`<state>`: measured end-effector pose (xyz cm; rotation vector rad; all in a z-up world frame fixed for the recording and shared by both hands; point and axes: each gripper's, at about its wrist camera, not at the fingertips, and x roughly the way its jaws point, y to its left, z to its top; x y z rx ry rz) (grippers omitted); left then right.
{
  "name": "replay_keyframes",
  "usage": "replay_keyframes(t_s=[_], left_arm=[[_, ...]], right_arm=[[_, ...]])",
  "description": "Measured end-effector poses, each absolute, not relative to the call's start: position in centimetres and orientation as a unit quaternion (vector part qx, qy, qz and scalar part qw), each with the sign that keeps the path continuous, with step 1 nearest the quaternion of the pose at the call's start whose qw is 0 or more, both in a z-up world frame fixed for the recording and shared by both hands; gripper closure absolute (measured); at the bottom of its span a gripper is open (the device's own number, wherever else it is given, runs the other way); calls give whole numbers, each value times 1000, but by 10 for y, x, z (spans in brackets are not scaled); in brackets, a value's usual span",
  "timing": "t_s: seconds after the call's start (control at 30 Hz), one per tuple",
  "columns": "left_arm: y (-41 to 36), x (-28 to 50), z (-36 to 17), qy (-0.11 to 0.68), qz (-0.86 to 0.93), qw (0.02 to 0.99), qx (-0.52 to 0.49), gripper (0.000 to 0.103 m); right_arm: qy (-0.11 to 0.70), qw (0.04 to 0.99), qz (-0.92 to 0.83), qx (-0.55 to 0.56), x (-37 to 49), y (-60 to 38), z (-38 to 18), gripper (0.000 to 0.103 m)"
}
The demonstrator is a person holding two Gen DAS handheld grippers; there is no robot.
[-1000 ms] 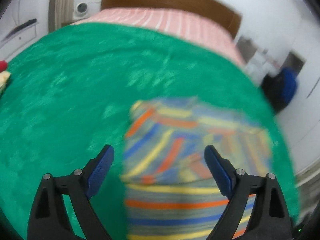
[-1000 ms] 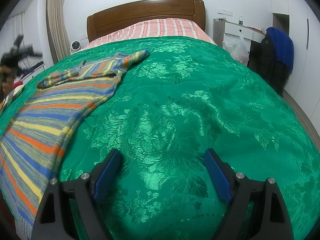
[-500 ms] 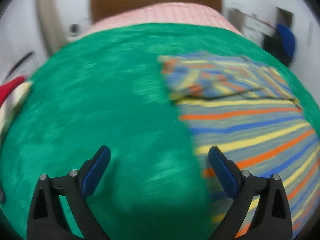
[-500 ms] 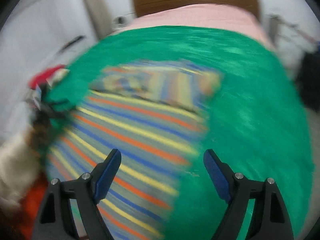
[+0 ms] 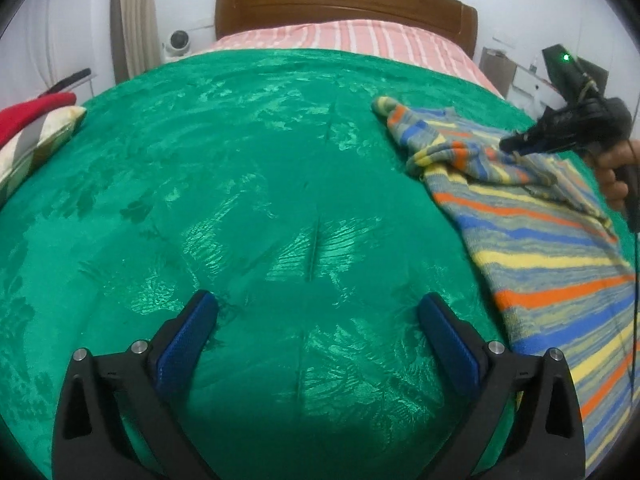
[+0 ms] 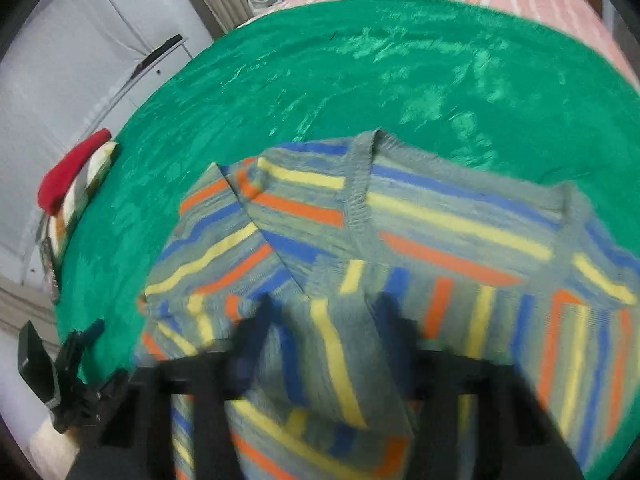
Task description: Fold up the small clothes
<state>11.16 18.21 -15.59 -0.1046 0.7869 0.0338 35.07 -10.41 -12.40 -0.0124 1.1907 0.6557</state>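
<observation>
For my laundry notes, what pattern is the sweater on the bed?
The sweater has orange, yellow and blue stripes on grey-green knit, clearest in the right wrist view.

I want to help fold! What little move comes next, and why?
Probably carry the pinched sleeve across the striped sweater. The right gripper looks shut on sweater cloth near the collar, while the left gripper hangs open over the bare green bedspread, holding nothing.
</observation>
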Motion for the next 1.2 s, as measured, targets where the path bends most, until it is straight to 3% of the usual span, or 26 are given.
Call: replay_keyframes(t_s=[0.03, 0.2, 0.3, 0.37, 0.4, 0.47, 0.57, 0.8, 1.03, 1.1, 1.2], left_arm=[[183, 111, -156, 383, 17, 922, -51, 2], [181, 110, -156, 383, 18, 922, -49, 1], [179, 111, -156, 384, 20, 922, -46, 1], [179, 111, -156, 384, 21, 922, -45, 1], [179, 111, -156, 384, 21, 922, -45, 1], [178, 111, -156, 384, 22, 922, -44, 1], [178, 110, -156, 384, 22, 922, -44, 1], [178, 110, -156, 384, 22, 922, -44, 1], [178, 111, -156, 384, 22, 922, -44, 1], [177, 111, -157, 384, 22, 922, -44, 1], [177, 111, -157, 384, 22, 922, -44, 1]], right_arm=[[545, 783, 298, -18, 350, -103, -122, 99], [441, 799, 398, -93, 285, -110, -72, 99], [426, 758, 465, -169, 222, -118, -68, 99], [459, 729, 464, -207, 195, -124, -86, 89], [475, 720, 458, -212, 188, -127, -94, 65], [492, 726, 445, -182, 181, -144, -103, 41], [493, 760, 418, -68, 197, -179, -96, 41], [588, 727, 271, 228, 241, -232, -132, 49], [585, 753, 234, 188, 236, -207, -144, 53], [596, 747, 258, 142, 235, -192, -143, 96], [590, 757, 272, 63, 234, -174, -126, 97]])
